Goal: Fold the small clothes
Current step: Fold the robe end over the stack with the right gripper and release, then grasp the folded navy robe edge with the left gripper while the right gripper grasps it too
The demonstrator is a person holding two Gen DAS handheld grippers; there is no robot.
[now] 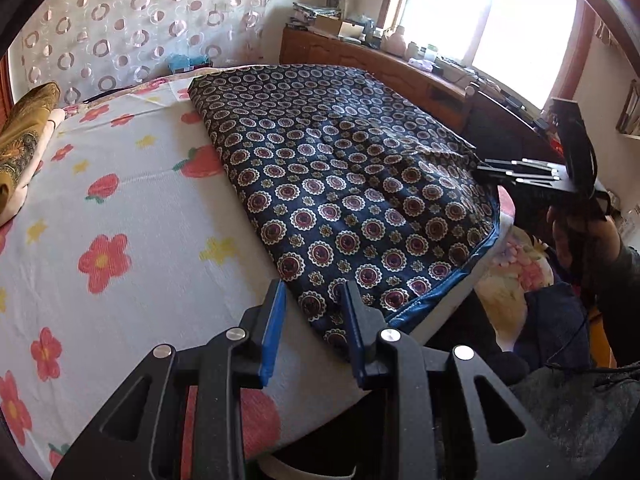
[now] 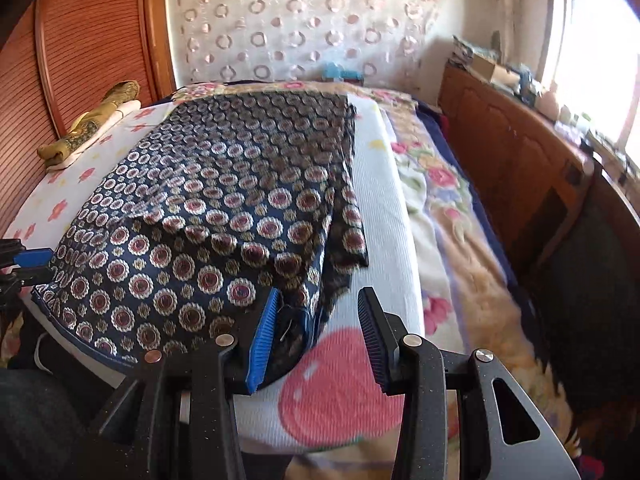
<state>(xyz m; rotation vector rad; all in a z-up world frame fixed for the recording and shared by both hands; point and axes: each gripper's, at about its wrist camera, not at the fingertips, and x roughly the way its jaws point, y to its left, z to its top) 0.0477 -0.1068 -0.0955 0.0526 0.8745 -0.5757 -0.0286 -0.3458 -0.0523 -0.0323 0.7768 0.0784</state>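
Right wrist view: navy medallion-print cloth garment (image 2: 208, 216) lies lengthwise up the flower-print bed (image 2: 376, 216), near corner between the open, empty right tool (image 2: 320, 312); left tool (image 1: 314, 300), open, flanks the opposite corner.

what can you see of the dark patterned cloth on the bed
The dark patterned cloth is navy, thin-looking fabric printed with rows of red and cream medallions, with a plain blue hem along its near edge. It lies spread and loosely creased on the white flowered sheet, one side folded over in layers. The open left tongs and open right tongs straddle its near corners.
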